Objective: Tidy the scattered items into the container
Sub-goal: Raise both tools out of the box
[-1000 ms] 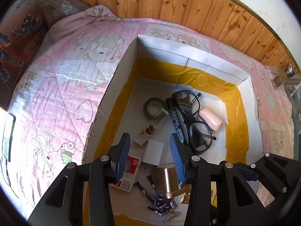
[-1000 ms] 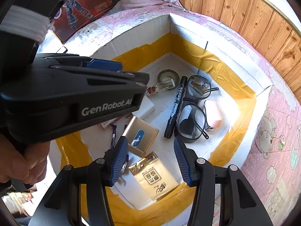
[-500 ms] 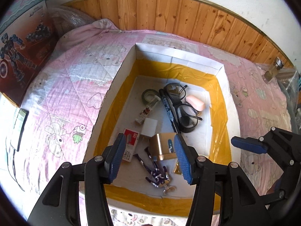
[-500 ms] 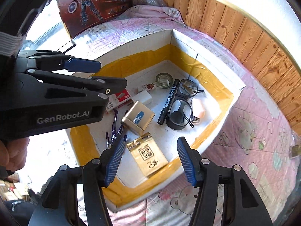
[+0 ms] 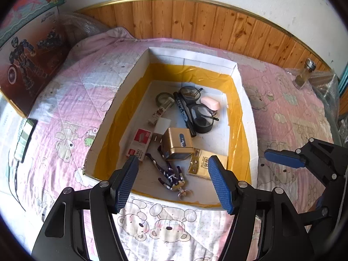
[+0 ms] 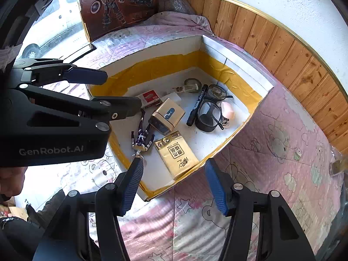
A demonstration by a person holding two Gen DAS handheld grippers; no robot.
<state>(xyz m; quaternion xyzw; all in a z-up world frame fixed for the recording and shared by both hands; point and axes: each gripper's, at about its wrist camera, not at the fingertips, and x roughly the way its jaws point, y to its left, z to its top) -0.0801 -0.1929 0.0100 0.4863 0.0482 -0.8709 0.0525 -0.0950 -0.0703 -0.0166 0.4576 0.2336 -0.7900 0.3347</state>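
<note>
Cardboard container [image 5: 243,100] holds everything; your left gripper [image 5: 174,180] is spreading wider, empty, your right gripper [image 6: 174,187] gaping, empty. Glasses [image 5: 199,111] at two o'clock inside look fragile: lift by the bridge.

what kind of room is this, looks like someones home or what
Most likely a bedroom in a home, perhaps a child's: the box sits on a pink quilt printed with cartoon bears, wood panelling lines the wall behind, and a toy robot carton leans at the far end.
</note>
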